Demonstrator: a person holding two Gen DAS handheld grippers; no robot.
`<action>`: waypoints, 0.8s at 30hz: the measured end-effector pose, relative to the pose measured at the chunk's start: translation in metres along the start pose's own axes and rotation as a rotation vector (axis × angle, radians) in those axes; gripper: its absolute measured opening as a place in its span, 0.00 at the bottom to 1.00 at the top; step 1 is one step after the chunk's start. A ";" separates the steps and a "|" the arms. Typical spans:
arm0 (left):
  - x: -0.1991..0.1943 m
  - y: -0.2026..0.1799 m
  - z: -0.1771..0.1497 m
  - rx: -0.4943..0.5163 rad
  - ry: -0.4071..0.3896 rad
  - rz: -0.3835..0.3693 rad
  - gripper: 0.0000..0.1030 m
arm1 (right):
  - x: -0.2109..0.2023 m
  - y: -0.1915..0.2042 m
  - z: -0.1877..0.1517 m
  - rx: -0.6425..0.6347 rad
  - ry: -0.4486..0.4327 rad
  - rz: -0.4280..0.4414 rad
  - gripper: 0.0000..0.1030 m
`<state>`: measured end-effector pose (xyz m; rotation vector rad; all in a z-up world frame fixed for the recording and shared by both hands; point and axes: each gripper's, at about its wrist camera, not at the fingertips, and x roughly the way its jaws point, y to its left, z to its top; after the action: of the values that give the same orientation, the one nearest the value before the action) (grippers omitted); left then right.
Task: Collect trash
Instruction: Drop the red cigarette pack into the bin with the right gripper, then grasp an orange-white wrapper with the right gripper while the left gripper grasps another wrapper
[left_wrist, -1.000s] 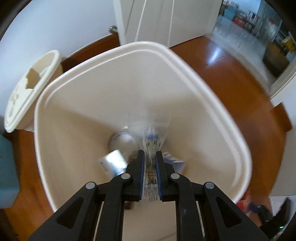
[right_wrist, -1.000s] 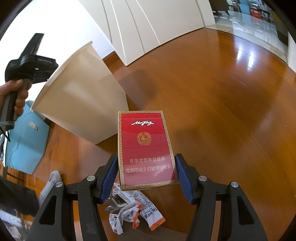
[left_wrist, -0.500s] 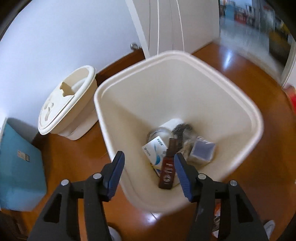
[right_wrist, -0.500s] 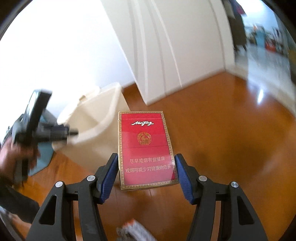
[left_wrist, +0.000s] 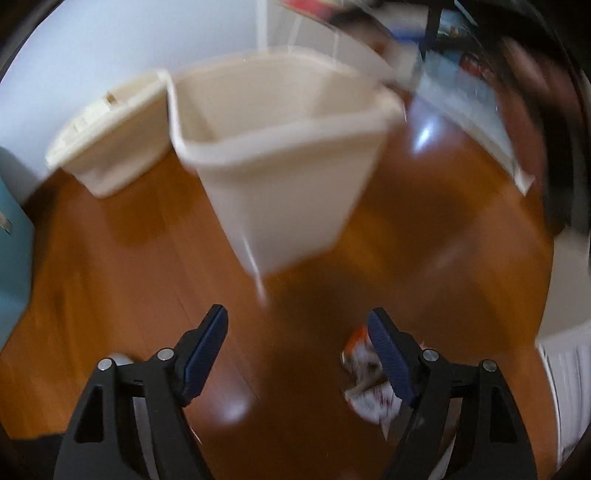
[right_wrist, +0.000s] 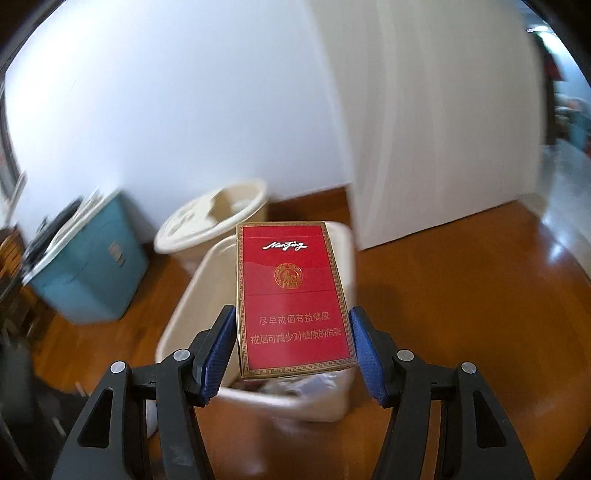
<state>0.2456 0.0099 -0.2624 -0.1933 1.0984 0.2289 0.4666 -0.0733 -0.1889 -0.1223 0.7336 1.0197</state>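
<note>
At the far left of the right wrist view stands a teal box (right_wrist: 92, 258), then a round cream lidded bin (right_wrist: 210, 221), then the open cream bin (right_wrist: 184, 325) with trash visible in its bottom. The right gripper (right_wrist: 293, 350) is clamped on a red cigarette pack (right_wrist: 291, 295), both blue pads pressed flat on its 2 narrow long sides near the bottom end. It looks light and stiff but crushable, with a slick glossy face, so the narrow sides are the sound place to hold it. The gripper tilts downward, holding the pack over the near rim of the open bin.

In the blurred left wrist view, the left gripper (left_wrist: 297, 354) points steeply at the wooden floor (left_wrist: 110, 295); its jaws have just been opening and nothing lies between them. A crumpled orange and white wrapper (left_wrist: 364, 373) lies on the floor, partly hidden behind the right pad. It looks soft and light, best pinched across its bunched middle.
</note>
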 end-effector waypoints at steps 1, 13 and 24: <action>0.007 -0.001 -0.006 0.010 0.024 -0.003 0.75 | 0.015 0.008 0.008 -0.032 0.037 0.001 0.62; 0.058 0.006 -0.042 0.047 0.217 0.051 0.75 | 0.110 0.021 0.002 -0.094 0.328 -0.031 0.63; 0.086 -0.040 -0.092 0.194 0.320 -0.025 0.75 | -0.005 -0.048 -0.137 0.084 0.307 -0.107 0.82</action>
<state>0.2154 -0.0453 -0.3787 -0.0706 1.4269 0.0681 0.4349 -0.1606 -0.3010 -0.2460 1.0370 0.8754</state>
